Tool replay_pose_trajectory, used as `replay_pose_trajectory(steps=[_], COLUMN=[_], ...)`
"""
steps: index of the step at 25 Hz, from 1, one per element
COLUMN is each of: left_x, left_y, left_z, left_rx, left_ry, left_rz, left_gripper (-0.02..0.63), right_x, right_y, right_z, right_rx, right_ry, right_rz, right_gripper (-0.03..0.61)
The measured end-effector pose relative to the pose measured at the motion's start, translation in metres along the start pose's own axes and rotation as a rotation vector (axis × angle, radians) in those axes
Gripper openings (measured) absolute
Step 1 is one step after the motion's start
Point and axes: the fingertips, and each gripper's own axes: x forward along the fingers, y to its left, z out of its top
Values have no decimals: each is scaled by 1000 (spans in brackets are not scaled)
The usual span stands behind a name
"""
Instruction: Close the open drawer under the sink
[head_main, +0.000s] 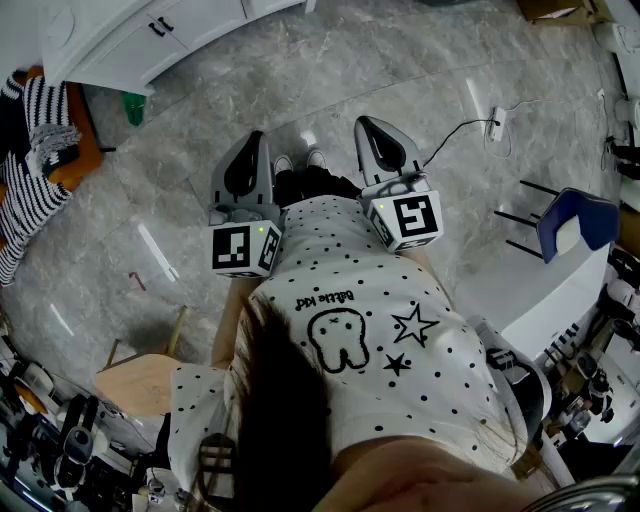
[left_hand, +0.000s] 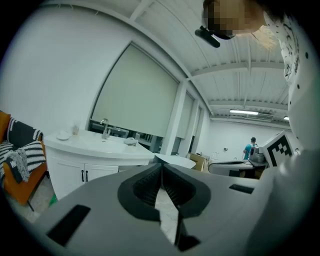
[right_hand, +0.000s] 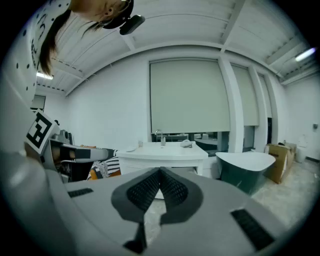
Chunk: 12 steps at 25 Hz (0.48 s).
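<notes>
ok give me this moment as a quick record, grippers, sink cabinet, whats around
left gripper: jaws shut, empty
right gripper: jaws shut, empty
sink cabinet: ahead, apart from both grippers
drawer: not clear from these views
bathtub: right of the cabinet
floor: grey marble look
striped cushion: on orange seat, left of the cabinet

Ahead of you the floor lies bare right up to the vanity, so you have an open lane to its front. On your left, the orange chair with striped cushions stands just beside the vanity and narrows that side. On your right, the tub stands near the vanity, and a cable trails across the floor. The blue chair and the stool flank you, clear of the lane.
</notes>
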Motion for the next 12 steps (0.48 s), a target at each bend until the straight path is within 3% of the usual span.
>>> replay_pose_trajectory(steps=[12], left_x=[1], left_y=[-10], left_z=[-3], left_rx=[2], left_ry=[-21], left_rz=[-12], left_gripper=[14], right_x=[-10], right_y=[-8], right_z=[-3], right_rx=[-5], right_ry=[-8], right_rz=[-7], right_gripper=[12])
